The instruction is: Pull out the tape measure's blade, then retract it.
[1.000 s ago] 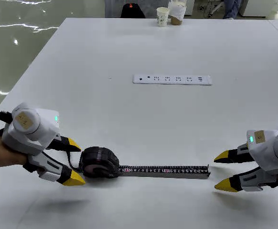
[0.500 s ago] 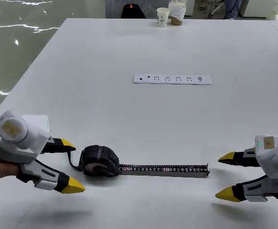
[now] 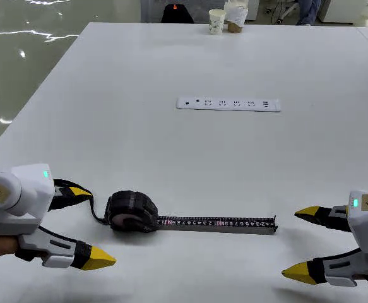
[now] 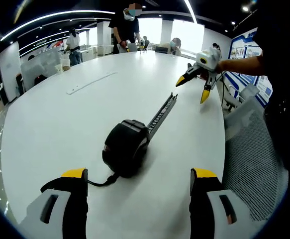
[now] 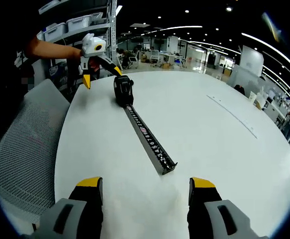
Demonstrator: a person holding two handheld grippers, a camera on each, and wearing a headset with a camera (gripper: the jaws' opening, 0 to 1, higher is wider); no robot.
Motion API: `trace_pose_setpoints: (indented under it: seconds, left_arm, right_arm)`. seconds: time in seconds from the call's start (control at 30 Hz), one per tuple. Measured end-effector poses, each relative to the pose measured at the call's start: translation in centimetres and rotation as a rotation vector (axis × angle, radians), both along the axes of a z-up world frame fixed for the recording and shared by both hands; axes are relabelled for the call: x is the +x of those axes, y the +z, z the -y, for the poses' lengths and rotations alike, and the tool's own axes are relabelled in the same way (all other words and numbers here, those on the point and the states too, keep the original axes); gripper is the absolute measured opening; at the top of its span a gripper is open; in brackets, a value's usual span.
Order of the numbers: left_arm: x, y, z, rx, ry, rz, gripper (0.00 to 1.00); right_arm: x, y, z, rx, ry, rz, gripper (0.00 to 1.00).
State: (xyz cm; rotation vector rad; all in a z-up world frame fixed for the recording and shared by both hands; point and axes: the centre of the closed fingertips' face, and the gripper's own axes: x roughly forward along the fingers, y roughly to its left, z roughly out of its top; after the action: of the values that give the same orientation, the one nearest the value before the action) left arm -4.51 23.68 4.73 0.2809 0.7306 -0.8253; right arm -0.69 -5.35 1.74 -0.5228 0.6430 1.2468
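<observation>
Two grippers are held low over the near edge of the white table (image 3: 190,151), one at each end of the tape measure (image 3: 132,212). The left gripper (image 3: 94,224) is spread wide with nothing gripped; the tape measure's black body lies just right of its jaws, untouched. The blade (image 3: 218,223) is laid flat on the table, drawn out to the right. The right gripper (image 3: 297,242) is likewise wide open and empty, near the blade's hooked end but apart from it. A power strip (image 3: 228,104) is seen farther off.

Bright overhead lighting, floor glare, soft shadows, sharp focus, fisheye-bent edges
</observation>
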Motion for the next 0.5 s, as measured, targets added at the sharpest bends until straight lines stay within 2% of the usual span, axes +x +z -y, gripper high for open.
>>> trace_pose_setpoints:
  seconds: [0.17,0.37,0.5]
  left_arm:
    - [-0.4,0.2,0.2,-0.02,0.04,0.024,0.83]
    - [-1.3,0.3,0.3,-0.03,0.077,0.026,0.86]
    - [-1.5,0.8,0.4,-0.044,0.118,0.056,0.89]
  right_arm:
    - [-0.3,0.4,0.0,0.022,-0.04,0.004,0.74]
    - [-0.7,0.7,-0.3,0.039,-0.067,0.005,0.79]
    - [-1.0,0.8,-0.3,0.049,-0.096,0.005,0.83]
